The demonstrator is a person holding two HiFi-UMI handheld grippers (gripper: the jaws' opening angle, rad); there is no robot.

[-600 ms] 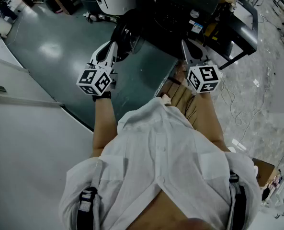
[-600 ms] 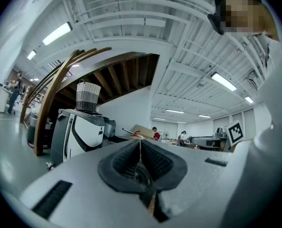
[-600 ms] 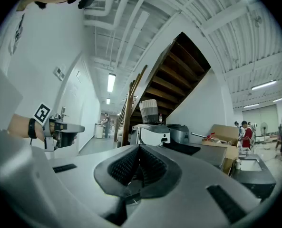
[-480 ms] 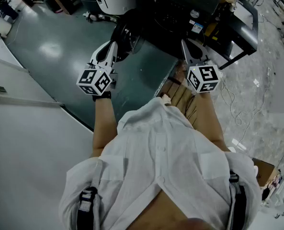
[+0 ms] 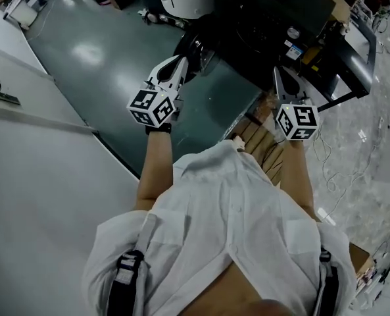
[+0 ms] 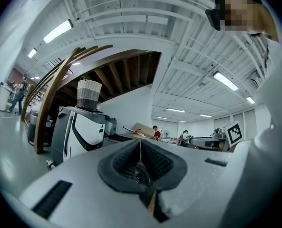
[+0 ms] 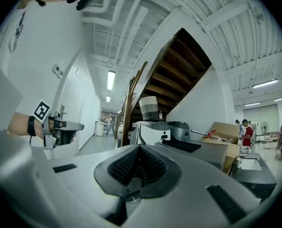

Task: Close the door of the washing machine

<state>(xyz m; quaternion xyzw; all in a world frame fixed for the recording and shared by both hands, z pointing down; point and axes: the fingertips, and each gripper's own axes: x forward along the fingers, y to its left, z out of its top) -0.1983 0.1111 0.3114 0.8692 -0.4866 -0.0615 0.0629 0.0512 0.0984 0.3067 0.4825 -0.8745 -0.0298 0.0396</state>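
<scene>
The dark washing machine (image 5: 267, 18) stands ahead of me at the top of the head view. Its round dark door (image 5: 193, 45) hangs open at the machine's left front. My left gripper (image 5: 175, 62) is held level just beside the door, jaws shut with nothing between them; its pads (image 6: 131, 156) meet in the left gripper view. My right gripper (image 5: 281, 73) points at the machine's front further right, also shut and empty, with its pads (image 7: 149, 165) closed together. The left gripper (image 7: 60, 127) also shows in the right gripper view.
A white machine (image 6: 79, 132) with a woven basket (image 6: 89, 93) on top stands to the left of the washing machine. A wooden stair (image 7: 179, 65) rises behind. Cables (image 5: 326, 150) lie on the floor at the right. A white wall (image 5: 30, 176) runs along the left.
The head view has shifted, so the machine and both grippers sit further right in the picture. Both grippers keep about the same place relative to the machine and stay shut.
</scene>
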